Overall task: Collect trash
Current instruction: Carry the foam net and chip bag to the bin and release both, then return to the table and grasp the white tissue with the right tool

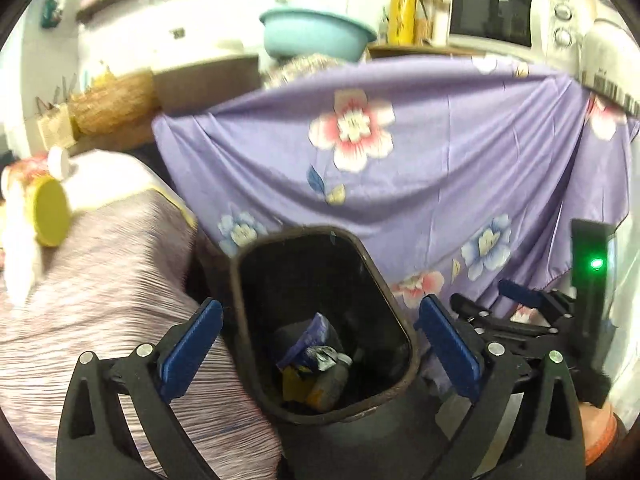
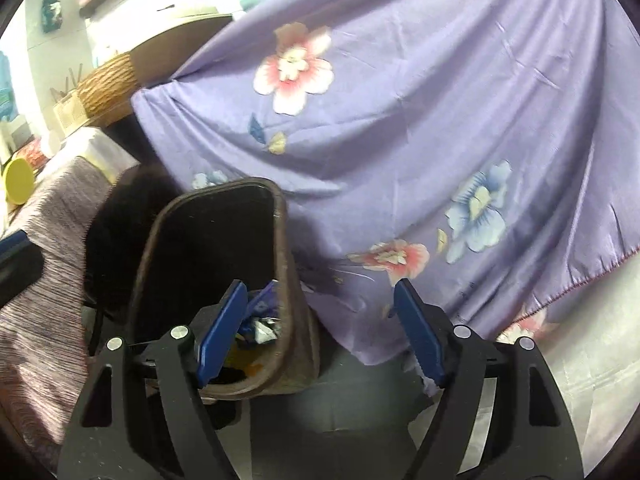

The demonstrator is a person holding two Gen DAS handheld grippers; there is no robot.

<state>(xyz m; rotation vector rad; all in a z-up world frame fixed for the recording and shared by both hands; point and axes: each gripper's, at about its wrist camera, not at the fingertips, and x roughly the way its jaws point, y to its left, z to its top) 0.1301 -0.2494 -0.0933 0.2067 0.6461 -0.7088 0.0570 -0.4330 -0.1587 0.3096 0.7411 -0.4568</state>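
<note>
Left gripper gapes empty over the dark, rounded-rectangle plastic trash bin — your drop looks done.

Crumpled purple-and-foil wrappers lie at the bin's bottom. Your right gripper hangs open too, holding nothing, beside the bin's rim — both placed so trash falls straight in.

bin on floor, wrappers inside at bottom; draped cloth behind and right of bin; covered table left; basin and microwave on counter behind cloth.
</note>
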